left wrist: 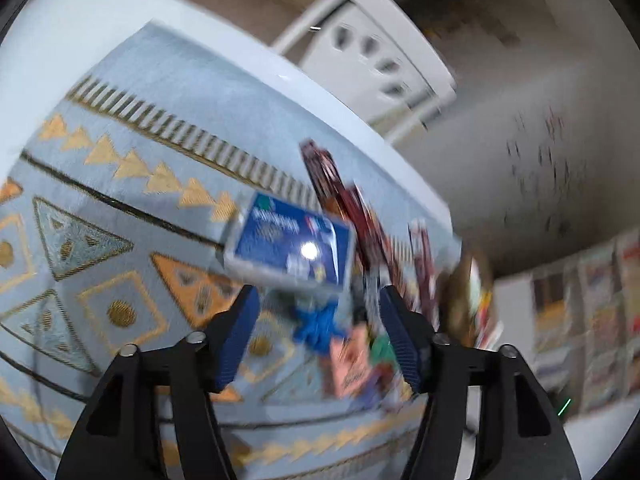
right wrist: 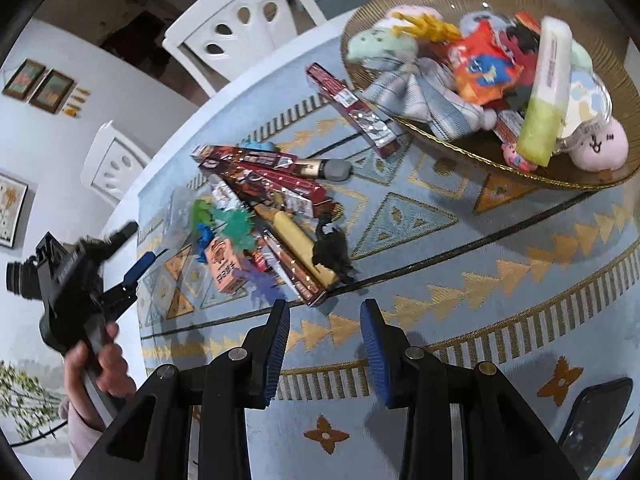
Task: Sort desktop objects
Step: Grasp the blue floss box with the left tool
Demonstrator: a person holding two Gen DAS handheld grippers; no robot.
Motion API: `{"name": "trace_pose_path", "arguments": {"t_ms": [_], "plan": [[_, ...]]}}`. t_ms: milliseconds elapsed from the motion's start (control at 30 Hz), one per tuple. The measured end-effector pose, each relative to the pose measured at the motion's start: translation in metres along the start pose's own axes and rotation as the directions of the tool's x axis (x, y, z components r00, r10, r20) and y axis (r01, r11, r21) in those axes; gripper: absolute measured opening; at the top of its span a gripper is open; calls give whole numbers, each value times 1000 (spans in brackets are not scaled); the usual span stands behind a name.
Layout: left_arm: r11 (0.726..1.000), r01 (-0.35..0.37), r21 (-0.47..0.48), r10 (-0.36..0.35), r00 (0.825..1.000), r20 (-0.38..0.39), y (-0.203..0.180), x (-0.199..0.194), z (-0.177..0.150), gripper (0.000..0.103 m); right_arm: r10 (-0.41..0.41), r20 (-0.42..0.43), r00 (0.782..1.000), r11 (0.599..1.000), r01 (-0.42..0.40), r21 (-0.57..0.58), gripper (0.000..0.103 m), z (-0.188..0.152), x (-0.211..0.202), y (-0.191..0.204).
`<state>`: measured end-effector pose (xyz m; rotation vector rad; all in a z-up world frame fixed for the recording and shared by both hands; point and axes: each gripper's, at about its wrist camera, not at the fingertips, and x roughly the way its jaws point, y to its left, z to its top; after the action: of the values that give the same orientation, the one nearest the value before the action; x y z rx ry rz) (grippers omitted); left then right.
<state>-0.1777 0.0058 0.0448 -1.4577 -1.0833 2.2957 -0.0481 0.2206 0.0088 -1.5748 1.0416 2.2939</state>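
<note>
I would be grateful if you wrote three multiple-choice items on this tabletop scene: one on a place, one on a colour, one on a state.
1. Where does the pink round plush lie?
A. in the woven basket
B. on the white chair
C. under the phone

2. What colour are the pads on the right gripper?
A. red
B. blue
C. yellow

3. How do the jaws of the right gripper stand?
A. closed on the black toy animal
B. closed on a red box
C. apart, with nothing between them

Answers:
1 A, the plush rests against the basket's near rim among other soft toys.
2 B, both ribbed pads show blue in the right wrist view.
3 C, only the patterned tablecloth shows in the gap, and the black toy animal lies beyond the tips.
</note>
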Motion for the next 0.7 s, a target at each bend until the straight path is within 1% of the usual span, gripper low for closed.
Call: {"name": "trace_pose_path", "arguments": {"t_ms": [67,133,167,200,267,333,433,467,500,533,633,700], "plan": [[992,29,-119,-28,1000,10,8,6,11,62,-2,4,1000,1000,2,-3,36,2,0,1],[974,34,-225,-34,999,3,14,16,16,63,-3,11,1000,1000,3,-8,36,5,0,3],[962,51,-267,-47,999,20,15,19,18,65,-3,13,1000,1000,3,-8,36,5,1,3],[955,47,-293,-41,999,28,14,20,19,68,-1,15,1000,1000,1,-8,36,5,1,3],[948,20,-318,-7,999,42,8,24,23,68,1,13,1000,1000,-1,-4,36,5,2,2],[947,-24,-321,42,998,51,1,28,25,68,3,9,1000,1000,-3,1,36,4,4,0],[951,-105,-289,116,993,21,-7,32,29,68,5,5,1000,1000,-6,3,36,3,5,-1],[948,-133,-289,140,990,4,-9,32,28,68,7,7,1000,1000,-7,4,36,2,4,-2],[942,-144,-302,150,989,-2,-8,31,25,68,9,11,1000,1000,-9,6,36,3,4,-3],[931,-150,-334,157,988,-6,-6,28,21,68,11,13,1000,1000,-11,11,36,3,4,-4],[908,-151,-392,155,988,-22,2,29,13,68,18,10,1000,1000,-18,22,36,4,5,-6],[904,-134,-406,136,990,-26,3,35,13,68,18,10,1000,1000,-18,16,36,3,5,-5]]}}
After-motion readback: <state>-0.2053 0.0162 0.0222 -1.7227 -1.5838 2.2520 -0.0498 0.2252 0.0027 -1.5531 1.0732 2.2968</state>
